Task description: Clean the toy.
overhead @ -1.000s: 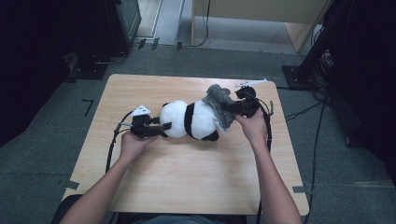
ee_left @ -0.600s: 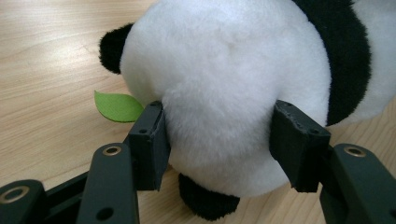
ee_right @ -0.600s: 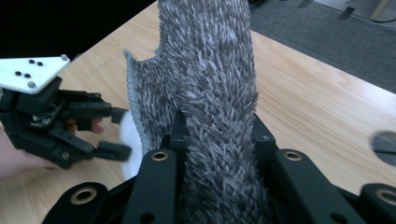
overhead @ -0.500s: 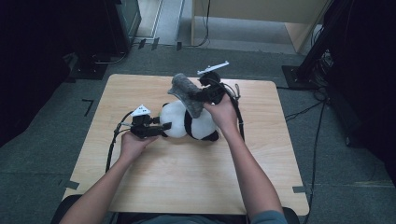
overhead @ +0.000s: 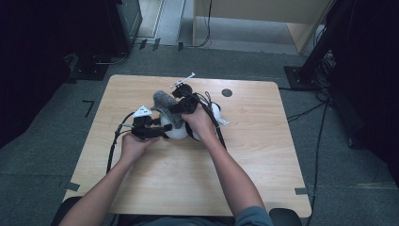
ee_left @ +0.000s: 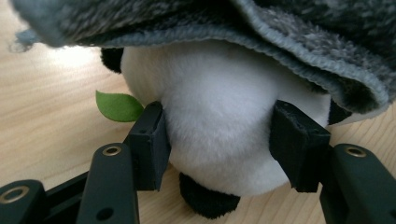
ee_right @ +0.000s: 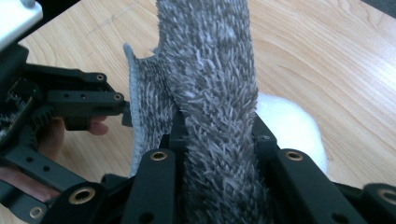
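- The soft black-and-white panda toy (ee_left: 219,126) is squeezed between the pads of the left gripper (ee_left: 219,140).
- A fuzzy grey cloth (ee_right: 210,93) is pinched tight in the right gripper (ee_right: 217,135).
- The cloth is held just above the panda.
- The panda is only partly covered; more draping is probably left.

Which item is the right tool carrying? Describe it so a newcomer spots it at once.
Start at the light wooden table and find the black-and-white plush panda near its middle, squeezed by the left tool. Draped over the panda is a grey fuzzy cloth, pinched in the right tool. It is the one shaggy grey piece beside smooth white plush.
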The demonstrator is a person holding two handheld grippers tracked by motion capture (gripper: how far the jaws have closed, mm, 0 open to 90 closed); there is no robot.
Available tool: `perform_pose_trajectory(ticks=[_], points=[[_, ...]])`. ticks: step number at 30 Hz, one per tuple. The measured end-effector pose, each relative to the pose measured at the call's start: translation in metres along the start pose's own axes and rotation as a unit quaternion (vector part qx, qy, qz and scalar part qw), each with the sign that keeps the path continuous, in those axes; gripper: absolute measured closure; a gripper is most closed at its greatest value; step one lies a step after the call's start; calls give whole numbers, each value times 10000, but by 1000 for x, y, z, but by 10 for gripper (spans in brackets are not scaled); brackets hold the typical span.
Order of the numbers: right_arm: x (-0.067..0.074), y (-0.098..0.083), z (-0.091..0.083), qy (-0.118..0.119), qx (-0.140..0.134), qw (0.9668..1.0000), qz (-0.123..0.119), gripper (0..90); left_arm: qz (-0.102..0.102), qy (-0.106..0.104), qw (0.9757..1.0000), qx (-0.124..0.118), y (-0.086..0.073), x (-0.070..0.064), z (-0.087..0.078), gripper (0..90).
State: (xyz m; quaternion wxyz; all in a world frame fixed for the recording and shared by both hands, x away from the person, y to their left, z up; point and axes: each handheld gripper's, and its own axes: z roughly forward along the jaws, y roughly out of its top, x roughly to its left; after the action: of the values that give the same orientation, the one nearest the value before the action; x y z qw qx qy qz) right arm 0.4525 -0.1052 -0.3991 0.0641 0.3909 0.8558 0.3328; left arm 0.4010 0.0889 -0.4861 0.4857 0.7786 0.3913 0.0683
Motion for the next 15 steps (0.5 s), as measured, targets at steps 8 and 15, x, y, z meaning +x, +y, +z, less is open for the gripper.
perform_pose_trajectory(ticks=[8,15], points=[[-16,-11,-24,-310,76,9995,-24,703,29,15,10000,-18,0,0,1,419],[-39,-31,-56,-392,-54,9990,231,697,31,0,10000,-28,0,-1,1,419]])
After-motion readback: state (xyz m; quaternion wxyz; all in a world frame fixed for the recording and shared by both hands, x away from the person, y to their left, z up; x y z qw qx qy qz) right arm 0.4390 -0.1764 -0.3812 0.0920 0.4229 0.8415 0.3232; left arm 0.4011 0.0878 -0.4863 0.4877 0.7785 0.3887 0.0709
